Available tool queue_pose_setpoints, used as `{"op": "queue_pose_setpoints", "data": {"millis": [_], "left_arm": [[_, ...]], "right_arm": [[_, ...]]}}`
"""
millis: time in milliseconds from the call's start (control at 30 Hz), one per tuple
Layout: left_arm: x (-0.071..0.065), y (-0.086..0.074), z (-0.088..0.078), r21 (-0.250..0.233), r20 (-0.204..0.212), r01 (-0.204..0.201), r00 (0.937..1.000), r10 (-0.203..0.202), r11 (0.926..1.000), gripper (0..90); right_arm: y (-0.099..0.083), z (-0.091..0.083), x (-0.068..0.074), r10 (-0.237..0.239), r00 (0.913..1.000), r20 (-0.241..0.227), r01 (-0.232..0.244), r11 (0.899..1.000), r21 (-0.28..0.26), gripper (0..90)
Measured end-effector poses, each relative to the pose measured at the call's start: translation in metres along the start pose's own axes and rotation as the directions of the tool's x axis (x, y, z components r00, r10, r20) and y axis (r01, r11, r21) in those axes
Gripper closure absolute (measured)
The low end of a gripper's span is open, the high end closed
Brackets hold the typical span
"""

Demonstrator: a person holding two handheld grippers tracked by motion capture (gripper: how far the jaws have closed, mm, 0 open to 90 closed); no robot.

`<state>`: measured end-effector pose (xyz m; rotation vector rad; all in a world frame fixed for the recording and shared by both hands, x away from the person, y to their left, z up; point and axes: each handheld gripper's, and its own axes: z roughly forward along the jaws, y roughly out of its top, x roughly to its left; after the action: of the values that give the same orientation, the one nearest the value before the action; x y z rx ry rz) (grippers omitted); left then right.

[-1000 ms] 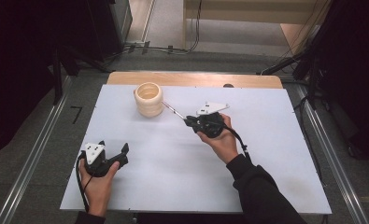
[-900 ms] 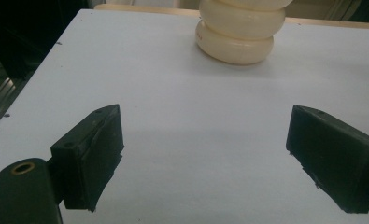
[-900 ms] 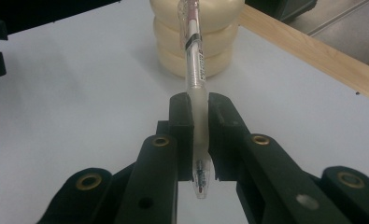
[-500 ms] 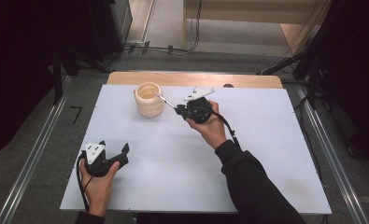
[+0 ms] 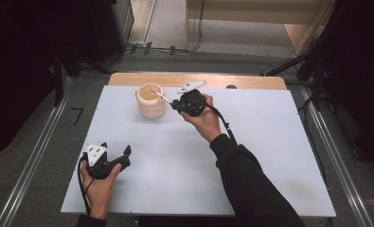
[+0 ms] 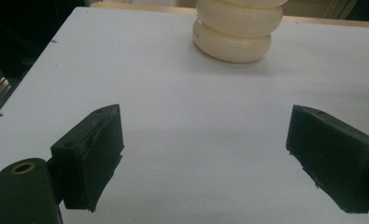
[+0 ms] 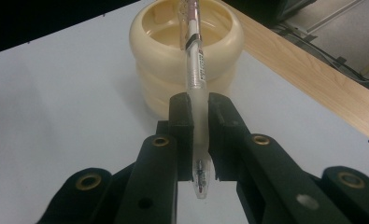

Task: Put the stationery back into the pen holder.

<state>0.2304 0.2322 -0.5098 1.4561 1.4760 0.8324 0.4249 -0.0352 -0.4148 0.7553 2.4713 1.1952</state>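
A cream ribbed cup [image 5: 151, 101] [image 7: 187, 51] [image 6: 234, 28] stands upright at the far left-centre of the white table [image 5: 270, 142]. My right gripper [image 5: 174, 102] [image 7: 200, 122] is shut on a clear pen [image 7: 195, 60] [image 5: 157, 93]. The pen points away from the jaws, and its far end hangs over the cup's open mouth. My left gripper [image 5: 116, 153] [image 6: 205, 154] rests near the table's front left, well short of the cup. Its jaws stand wide open with nothing between them.
A wooden strip [image 5: 251, 81] [image 7: 313, 70] runs along the table's far edge. Cables [image 5: 175, 49] lie on the floor beyond it. Metal rails [image 5: 31, 165] flank the table on both sides.
My right gripper has carried the pen leftward and slightly up, from mid-table to just beside the cup, so the pen's tip now reaches over the cup's mouth. The left hand stayed put.
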Motion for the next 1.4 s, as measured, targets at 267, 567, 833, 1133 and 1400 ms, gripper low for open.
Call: {"op": "queue_pose_setpoints", "data": {"millis": [267, 567, 833, 1133, 1400], "left_arm": [[0.000, 0.000, 0.000, -0.002, 0.004, 0.003, 1.0000, -0.003, 1.0000, 11.5], [0.000, 0.000, 0.000, -0.001, 0.007, 0.002, 1.0000, -0.002, 1.0000, 11.5], [-0.001, 0.000, 0.000, 0.005, 0.008, 0.000, 1.0000, 0.000, 1.0000, 11.5], [0.000, 0.000, 0.001, 0.002, 0.013, 0.002, 0.9999, -0.002, 1.0000, 11.5], [0.000, 0.000, 0.000, 0.000, 0.015, 0.005, 0.9999, -0.005, 1.0000, 11.5]], "right_arm": [[0.011, 0.008, 0.000, -0.010, 0.9999, 0.004, 0.010, 0.999, 0.032, 78.2], [0.018, 0.013, 0.000, -0.026, 0.9996, 0.013, 0.025, 0.997, 0.074, 78.0], [0.026, 0.014, -0.002, -0.047, 0.9988, 0.017, 0.045, 0.994, 0.095, 77.9], [0.037, 0.013, -0.001, -0.051, 0.9985, 0.017, 0.050, 0.995, 0.084, 77.4], [0.046, 0.013, -0.002, -0.046, 0.9987, 0.023, 0.044, 0.996, 0.073, 77.0]]}}
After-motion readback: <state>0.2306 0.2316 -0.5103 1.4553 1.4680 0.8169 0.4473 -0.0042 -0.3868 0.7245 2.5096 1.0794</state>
